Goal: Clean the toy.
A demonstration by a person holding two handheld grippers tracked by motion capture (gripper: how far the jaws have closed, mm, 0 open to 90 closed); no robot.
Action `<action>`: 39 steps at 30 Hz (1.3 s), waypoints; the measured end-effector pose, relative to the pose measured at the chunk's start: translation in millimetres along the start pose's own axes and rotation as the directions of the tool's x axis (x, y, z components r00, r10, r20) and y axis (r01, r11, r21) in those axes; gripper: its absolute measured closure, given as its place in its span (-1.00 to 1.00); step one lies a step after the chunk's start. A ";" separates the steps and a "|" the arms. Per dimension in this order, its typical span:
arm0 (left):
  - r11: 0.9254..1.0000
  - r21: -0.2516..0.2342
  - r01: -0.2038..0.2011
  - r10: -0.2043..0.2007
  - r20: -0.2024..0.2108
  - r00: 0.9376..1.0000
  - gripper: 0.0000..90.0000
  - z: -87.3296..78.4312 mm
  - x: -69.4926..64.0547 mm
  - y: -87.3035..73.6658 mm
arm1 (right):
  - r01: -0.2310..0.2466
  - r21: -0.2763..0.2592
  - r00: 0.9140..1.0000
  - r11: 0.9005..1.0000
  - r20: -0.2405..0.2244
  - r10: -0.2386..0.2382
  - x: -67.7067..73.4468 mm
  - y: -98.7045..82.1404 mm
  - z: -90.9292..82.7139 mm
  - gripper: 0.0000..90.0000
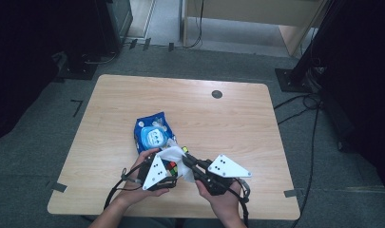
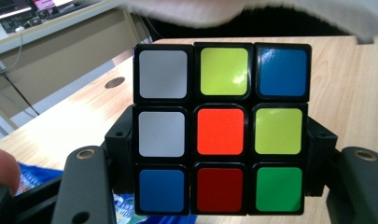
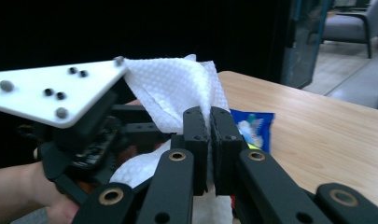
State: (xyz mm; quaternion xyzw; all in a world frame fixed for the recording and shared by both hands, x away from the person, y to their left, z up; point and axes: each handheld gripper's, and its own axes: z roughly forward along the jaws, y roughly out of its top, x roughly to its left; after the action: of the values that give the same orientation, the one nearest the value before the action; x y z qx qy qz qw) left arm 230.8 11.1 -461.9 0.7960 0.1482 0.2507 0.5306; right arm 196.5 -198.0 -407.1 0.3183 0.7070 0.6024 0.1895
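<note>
Cube [image 2: 219, 128] clamped between the jaws of the left gripper [image 1: 167, 167], near the front edge of the table [image 1: 228, 118], nine mixed-colour stickers facing the left gripper view. White wipe [image 3: 170, 88] pinched in the closed jaws of the right gripper [image 3: 210, 123], draped over the top of the cube and touching it.

Risks from this position, as judged:
- Wipe slipping out of the pinch if dragged hard across the cube; grip taken on a thin fold only.
- Cube twisting or sliding between the pads under sideways wiping force; smooth plastic sides held at two faces only.
- Loose cloth catching on the grey plate [image 3: 56, 91] of the left gripper, close beside it.
- Cables [image 1: 115, 187] trailing off the near edge, liable to snag.

Just beyond the grippers: blue wipes pack [image 1: 154, 130], lying flat on the table. Farther back: bare light wood tabletop with a round dark grommet [image 1: 217, 94] near the far edge. Beyond the table: grey carpet [image 1: 43, 142], black stands at both sides, pale furniture panel at the back.
</note>
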 end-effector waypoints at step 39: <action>0.998 -0.011 -0.069 0.069 -0.001 0.998 -0.24 -3.3 -9.7 6.9 | 0.038 0.056 0.994 0.998 0.098 -0.044 -9.3 -8.6 7.0 0.93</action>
State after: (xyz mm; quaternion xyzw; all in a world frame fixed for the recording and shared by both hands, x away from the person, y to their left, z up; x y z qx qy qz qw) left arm 220.7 6.1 -456.9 0.7978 0.1193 0.2697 0.5259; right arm 205.9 -199.9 -417.9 0.3381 0.7191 0.5626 0.2281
